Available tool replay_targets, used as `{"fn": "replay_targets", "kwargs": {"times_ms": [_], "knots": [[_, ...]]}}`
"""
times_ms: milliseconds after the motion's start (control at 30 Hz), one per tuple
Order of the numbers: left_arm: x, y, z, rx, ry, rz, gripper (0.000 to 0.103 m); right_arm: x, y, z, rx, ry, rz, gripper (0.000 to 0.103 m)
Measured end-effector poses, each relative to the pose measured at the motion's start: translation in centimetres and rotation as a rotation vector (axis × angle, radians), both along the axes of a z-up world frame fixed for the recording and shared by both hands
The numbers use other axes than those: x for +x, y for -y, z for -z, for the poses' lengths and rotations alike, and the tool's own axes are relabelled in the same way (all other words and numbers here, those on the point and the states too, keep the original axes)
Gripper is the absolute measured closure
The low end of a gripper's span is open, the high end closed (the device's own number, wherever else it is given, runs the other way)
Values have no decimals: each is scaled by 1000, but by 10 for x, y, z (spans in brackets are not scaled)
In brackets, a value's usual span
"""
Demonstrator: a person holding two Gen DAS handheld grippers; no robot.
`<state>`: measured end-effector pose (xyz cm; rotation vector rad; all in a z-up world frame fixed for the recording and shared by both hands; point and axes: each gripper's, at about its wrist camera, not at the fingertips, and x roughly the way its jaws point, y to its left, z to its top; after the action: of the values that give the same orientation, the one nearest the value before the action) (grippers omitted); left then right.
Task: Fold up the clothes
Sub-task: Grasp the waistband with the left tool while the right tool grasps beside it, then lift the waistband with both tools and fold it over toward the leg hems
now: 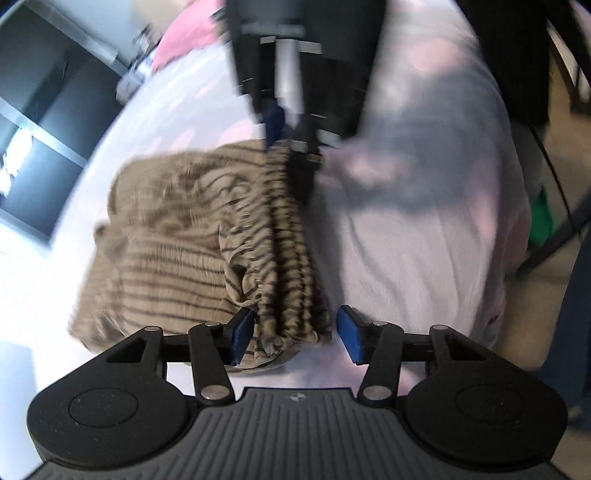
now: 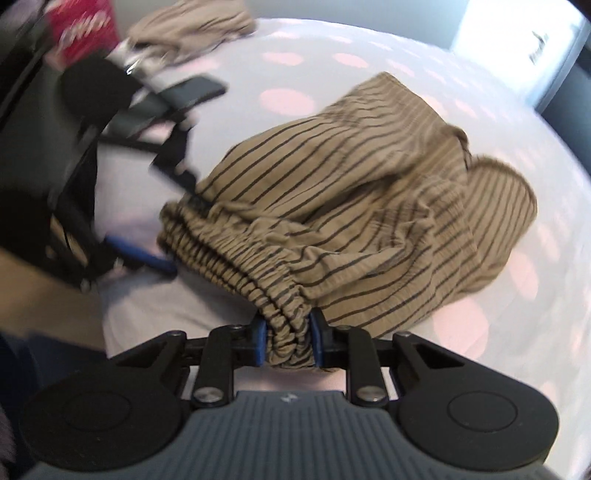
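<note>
Tan shorts with thin dark stripes (image 1: 177,236) lie on the white sheet with pink dots (image 1: 406,240). Their gathered elastic waistband runs from one gripper to the other. My left gripper (image 1: 295,338) is open, its blue pads on either side of one waistband end. My right gripper (image 2: 287,343) is shut on the other waistband end of the shorts (image 2: 351,206). The right gripper also shows at the top of the left wrist view (image 1: 291,147), and the left gripper at the left of the right wrist view (image 2: 177,225).
A second striped tan garment (image 2: 192,18) lies at the far side of the sheet (image 2: 480,314), next to a red object (image 2: 83,22). A pink cloth (image 1: 188,33) lies far left. Dark shelving (image 1: 44,122) stands beyond the bed's left edge; a chair frame (image 1: 565,229) stands at the right.
</note>
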<state>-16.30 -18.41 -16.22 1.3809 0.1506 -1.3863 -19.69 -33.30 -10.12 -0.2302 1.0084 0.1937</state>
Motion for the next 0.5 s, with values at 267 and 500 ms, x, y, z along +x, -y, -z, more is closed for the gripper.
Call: {"fn": "replay_targets", "kwargs": {"times_ms": [267, 500], "knots": [[-9, -2, 11, -50, 142, 69, 69, 9, 13, 2, 99, -22, 48, 78], [1, 8, -9, -41, 20, -10, 83, -8, 0, -5, -17, 27, -3, 70]]}}
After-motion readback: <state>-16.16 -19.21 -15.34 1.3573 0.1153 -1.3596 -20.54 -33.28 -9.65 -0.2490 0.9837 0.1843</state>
